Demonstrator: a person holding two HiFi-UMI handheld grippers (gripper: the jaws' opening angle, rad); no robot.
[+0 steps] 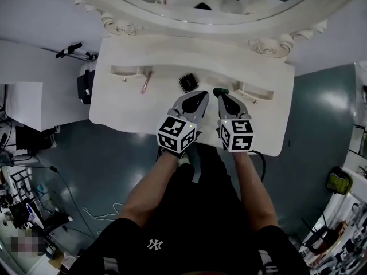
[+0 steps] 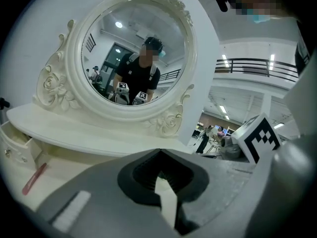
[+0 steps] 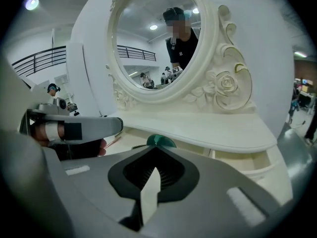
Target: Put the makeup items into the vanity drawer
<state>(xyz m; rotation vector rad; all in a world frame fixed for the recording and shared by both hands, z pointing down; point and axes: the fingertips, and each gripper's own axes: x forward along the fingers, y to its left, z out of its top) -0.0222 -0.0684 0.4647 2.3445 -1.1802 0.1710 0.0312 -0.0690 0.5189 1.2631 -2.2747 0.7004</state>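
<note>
Left gripper (image 1: 203, 94) and right gripper (image 1: 221, 97) hang side by side over the white table (image 1: 126, 109), each with jaws together and empty. A green-capped item (image 1: 220, 90) sits at the right gripper's tip. A black compact (image 1: 188, 82) and a pink stick (image 1: 146, 82) lie on the tabletop, outside the open drawers (image 1: 129, 70).

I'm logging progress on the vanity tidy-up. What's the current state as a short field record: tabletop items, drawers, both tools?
surface: white vanity table, with a round mirror behind it
drawers: left drawer and right drawer, both open; contents unclear
items on tabletop: pink stick, black square compact, green round item
left tool: shut, empty
right tool: shut, empty; green round item just beyond its tip
progress: all three items lie outside the drawers
</note>
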